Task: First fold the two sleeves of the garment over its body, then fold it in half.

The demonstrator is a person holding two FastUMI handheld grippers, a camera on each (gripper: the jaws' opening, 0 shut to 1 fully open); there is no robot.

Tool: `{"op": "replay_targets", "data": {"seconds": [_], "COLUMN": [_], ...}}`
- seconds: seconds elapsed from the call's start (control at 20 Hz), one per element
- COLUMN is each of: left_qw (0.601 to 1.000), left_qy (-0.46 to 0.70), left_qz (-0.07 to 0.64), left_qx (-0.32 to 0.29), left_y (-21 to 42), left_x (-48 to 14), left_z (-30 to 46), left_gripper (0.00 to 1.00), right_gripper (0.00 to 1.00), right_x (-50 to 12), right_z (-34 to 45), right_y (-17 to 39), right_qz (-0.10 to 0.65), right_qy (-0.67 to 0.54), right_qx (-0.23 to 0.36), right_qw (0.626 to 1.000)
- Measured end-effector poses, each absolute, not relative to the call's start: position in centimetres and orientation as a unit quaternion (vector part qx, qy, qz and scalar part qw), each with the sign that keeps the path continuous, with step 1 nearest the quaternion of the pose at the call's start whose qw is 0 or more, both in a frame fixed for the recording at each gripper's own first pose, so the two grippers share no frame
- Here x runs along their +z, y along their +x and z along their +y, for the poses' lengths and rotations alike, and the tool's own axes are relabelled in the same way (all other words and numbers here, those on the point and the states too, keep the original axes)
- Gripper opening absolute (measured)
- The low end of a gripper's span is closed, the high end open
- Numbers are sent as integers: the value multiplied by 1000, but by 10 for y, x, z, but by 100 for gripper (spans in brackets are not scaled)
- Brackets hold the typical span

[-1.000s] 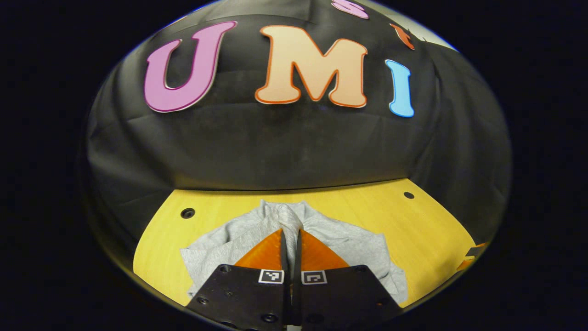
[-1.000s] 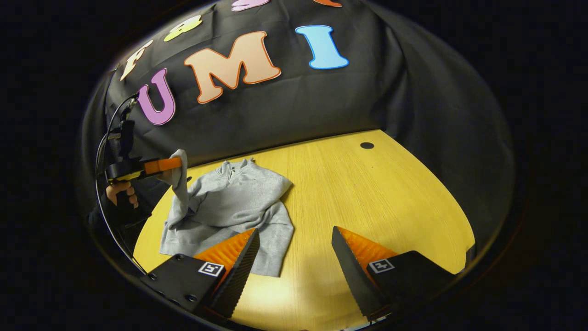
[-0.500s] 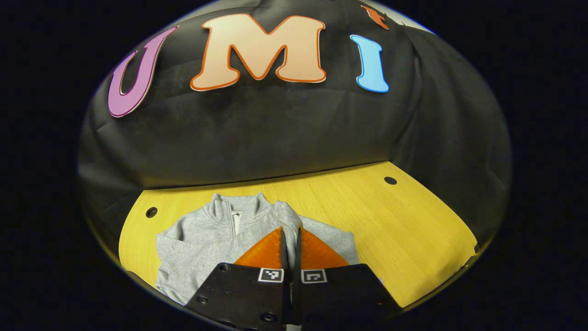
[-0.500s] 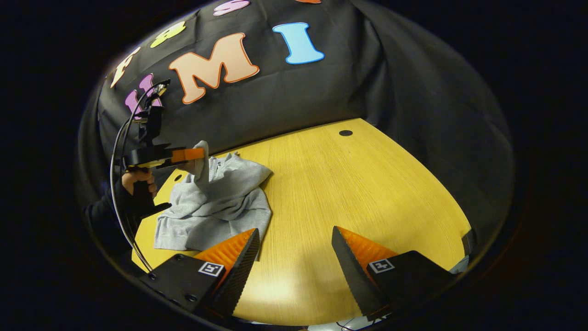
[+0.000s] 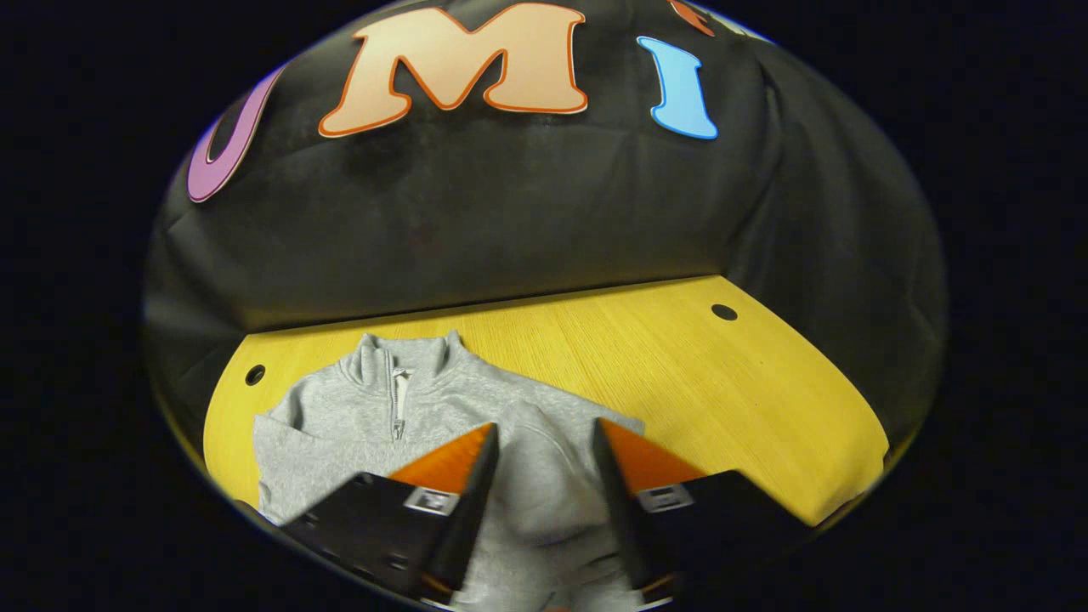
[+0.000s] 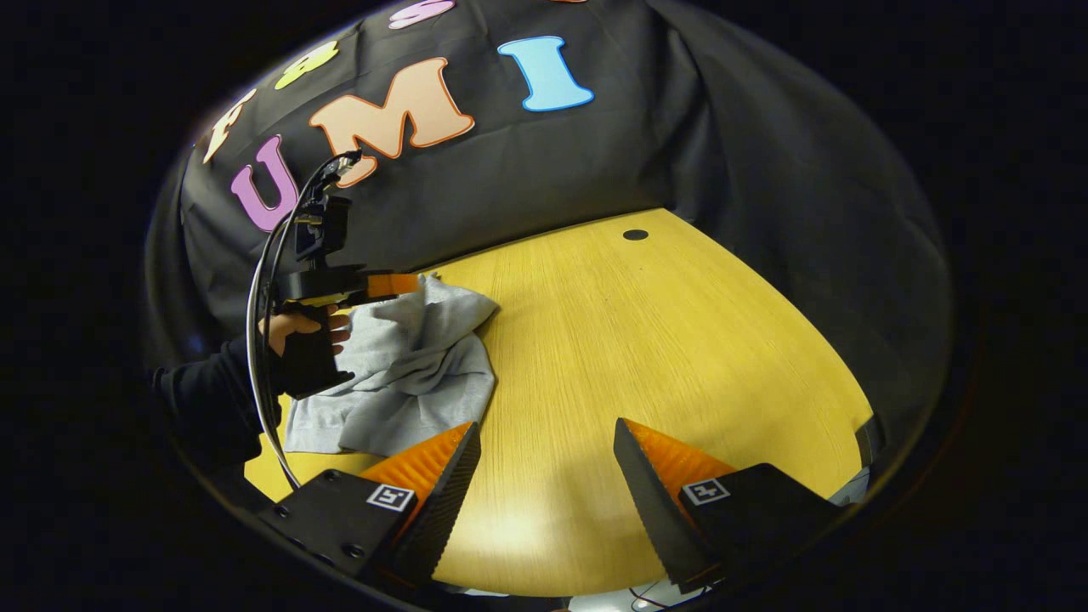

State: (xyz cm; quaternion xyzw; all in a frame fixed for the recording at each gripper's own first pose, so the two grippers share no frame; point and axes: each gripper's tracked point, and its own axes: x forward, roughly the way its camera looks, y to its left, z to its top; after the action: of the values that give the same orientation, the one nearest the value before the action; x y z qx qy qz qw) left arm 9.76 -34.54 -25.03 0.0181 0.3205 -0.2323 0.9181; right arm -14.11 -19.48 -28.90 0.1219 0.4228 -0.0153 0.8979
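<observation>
I'm hovering my left gripper (image 5: 537, 476), fingers apart, over the sleeve (image 5: 531, 463) on the sweater (image 5: 357, 416); lifting away carelessly risks snagging it (right gripper (image 6: 544, 476) is idling, spread wide, at six o'clock).

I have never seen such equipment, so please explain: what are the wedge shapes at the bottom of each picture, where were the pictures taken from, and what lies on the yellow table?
The wedges are the jaws of two handheld grippers; a person holds one in each hand. Each picture comes from a camera riding on one gripper, looking forward along its jaws.

In the left gripper view, the left gripper hangs open over a grey zip-neck garment, with a sleeve lying on the garment's body between its jaws. The garment rests on a yellow wooden table.

In the right gripper view, the right gripper is open and holds nothing, over bare table. Farther off you see the person's hand holding the left gripper.
</observation>
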Motion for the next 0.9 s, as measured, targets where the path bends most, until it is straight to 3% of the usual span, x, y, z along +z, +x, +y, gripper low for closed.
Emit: {"op": "replay_targets", "data": {"seconds": [0.1,0.45,0.5,0.85,0.9], "left_qw": [926,948,950,962,963], "left_qy": [27,1,-6,0,5], "left_qz": [304,269,267,251,249], "left_qx": [-222,-167,-162,-109,-101], "left_y": [101,96,93,69,66], "left_x": [-242,-209,-205,-192,-193], "left_z": [-331,-245,-233,-125,-112], "left_gripper": [99,96,96,95,95], "right_gripper": [98,98,94,98,94], "right_x": [-290,-294,-296,-298,-299], "right_z": [-185,-147,-144,-107,-101], "right_y": [-134,-111,-107,-80,-76], "right_qz": [421,419,419,411,409], "right_qy": [122,119,118,124,123], "right_qx": [-4,38,42,68,72], "right_qw": [899,900,899,901,901]}}
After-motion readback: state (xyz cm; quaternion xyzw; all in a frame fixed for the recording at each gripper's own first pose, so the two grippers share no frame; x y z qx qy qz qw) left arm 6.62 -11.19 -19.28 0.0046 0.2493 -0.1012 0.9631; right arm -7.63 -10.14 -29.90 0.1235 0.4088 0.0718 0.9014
